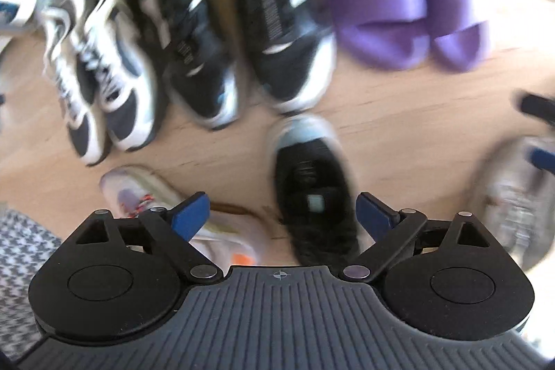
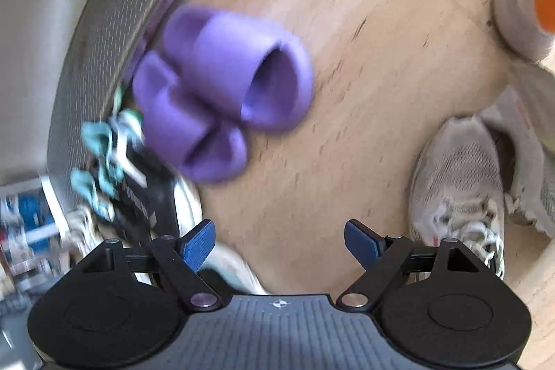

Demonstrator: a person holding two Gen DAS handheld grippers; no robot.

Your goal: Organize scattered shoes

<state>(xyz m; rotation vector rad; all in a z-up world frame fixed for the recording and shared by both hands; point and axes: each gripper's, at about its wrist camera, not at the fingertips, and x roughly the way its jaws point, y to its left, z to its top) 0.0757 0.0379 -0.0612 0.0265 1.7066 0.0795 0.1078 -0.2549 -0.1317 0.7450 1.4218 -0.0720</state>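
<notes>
Left hand-held gripper [image 1: 282, 214]: we see its blue fingers spread wide and holding nothing, above a black sneaker [image 1: 314, 196] on the wooden floor [image 1: 399, 113].
Right hand-held gripper [image 2: 279, 243]: we see it wide apart too, empty, over bare floor.
Row by the wall: grey-white sneakers [image 1: 100, 71], black-teal sneakers [image 1: 239, 33] and purple slides [image 1: 406, 16] stand side by side in pairs.
Loose shoes: a pale sneaker with orange marks [image 1: 173, 214] lies beside the black one; a grey mesh sneaker [image 2: 458, 182] lies near the right gripper.
Sharpness: both views are blurred.
</notes>
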